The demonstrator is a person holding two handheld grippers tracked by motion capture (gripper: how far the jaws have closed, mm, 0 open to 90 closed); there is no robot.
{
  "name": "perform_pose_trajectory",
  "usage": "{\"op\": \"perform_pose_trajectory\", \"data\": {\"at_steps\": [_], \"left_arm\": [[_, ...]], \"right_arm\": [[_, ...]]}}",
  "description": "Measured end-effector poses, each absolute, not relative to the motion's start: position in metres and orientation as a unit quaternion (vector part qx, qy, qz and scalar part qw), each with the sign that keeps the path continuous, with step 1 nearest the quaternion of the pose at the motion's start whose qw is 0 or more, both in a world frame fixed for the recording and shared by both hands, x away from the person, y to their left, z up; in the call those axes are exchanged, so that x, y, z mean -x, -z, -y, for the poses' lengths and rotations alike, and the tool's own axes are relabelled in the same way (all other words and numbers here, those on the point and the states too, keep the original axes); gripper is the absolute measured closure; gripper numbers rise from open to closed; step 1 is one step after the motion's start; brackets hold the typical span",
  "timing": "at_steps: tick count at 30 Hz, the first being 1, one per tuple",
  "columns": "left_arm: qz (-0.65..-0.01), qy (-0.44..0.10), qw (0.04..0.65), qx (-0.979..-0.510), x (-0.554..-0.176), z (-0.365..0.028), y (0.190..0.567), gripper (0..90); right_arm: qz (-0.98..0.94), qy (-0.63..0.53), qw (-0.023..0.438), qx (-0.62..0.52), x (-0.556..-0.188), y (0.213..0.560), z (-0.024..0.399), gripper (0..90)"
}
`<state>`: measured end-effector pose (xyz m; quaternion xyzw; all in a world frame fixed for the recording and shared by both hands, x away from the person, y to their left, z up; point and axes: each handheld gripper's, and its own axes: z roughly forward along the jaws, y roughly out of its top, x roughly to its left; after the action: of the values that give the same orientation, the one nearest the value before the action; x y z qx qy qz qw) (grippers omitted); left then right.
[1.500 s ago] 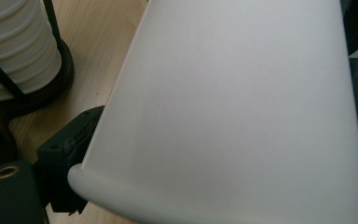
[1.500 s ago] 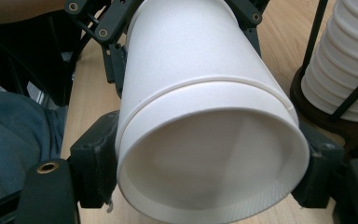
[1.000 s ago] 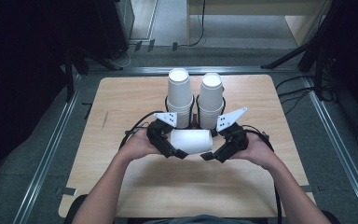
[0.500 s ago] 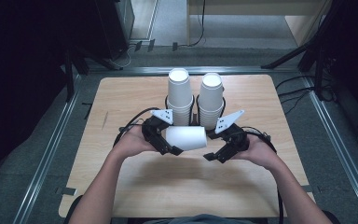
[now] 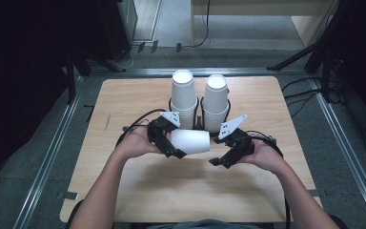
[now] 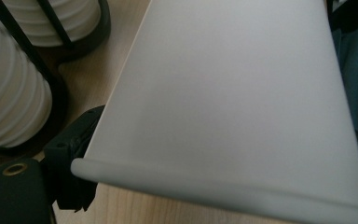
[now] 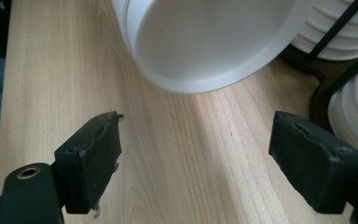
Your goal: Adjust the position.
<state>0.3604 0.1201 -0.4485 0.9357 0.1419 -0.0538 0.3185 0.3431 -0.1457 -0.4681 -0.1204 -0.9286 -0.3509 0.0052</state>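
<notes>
Table point(image 5: 138, 95): one, light wood.
Cup stacks: two, white, upright side by side at the far middle, left stack point(image 5: 183, 93) and right stack point(image 5: 215, 95), each standing in a black wire holder point(image 5: 199, 114); cups per stack too close-packed to count.
Loose cup point(image 5: 190, 141): one, white, lying sideways above the table just in front of the stacks, rim toward the left gripper, closed bottom toward the right gripper.
Left gripper point(image 5: 167, 143): one, pinching the loose cup at its rim end, cup wall across the left gripper view point(image 6: 233, 93).
Right gripper point(image 5: 221, 160): one, spread wide with nothing between, just beside the cup's bottom and apart from it; both pads over bare wood in the right gripper view point(image 7: 205, 158).
Hands: two, one per gripper.
</notes>
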Motion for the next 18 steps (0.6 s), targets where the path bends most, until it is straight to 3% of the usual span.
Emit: {"op": "perform_pose_trajectory", "data": {"at_steps": [18], "left_arm": [[-0.129, 0.065, 0.256, -0.956, -0.365, -0.103, 0.452, 10.3]], "right_arm": [[0.928, 0.356, -0.013, 0.112, -0.343, 0.466, 0.142, 18.0]]}}
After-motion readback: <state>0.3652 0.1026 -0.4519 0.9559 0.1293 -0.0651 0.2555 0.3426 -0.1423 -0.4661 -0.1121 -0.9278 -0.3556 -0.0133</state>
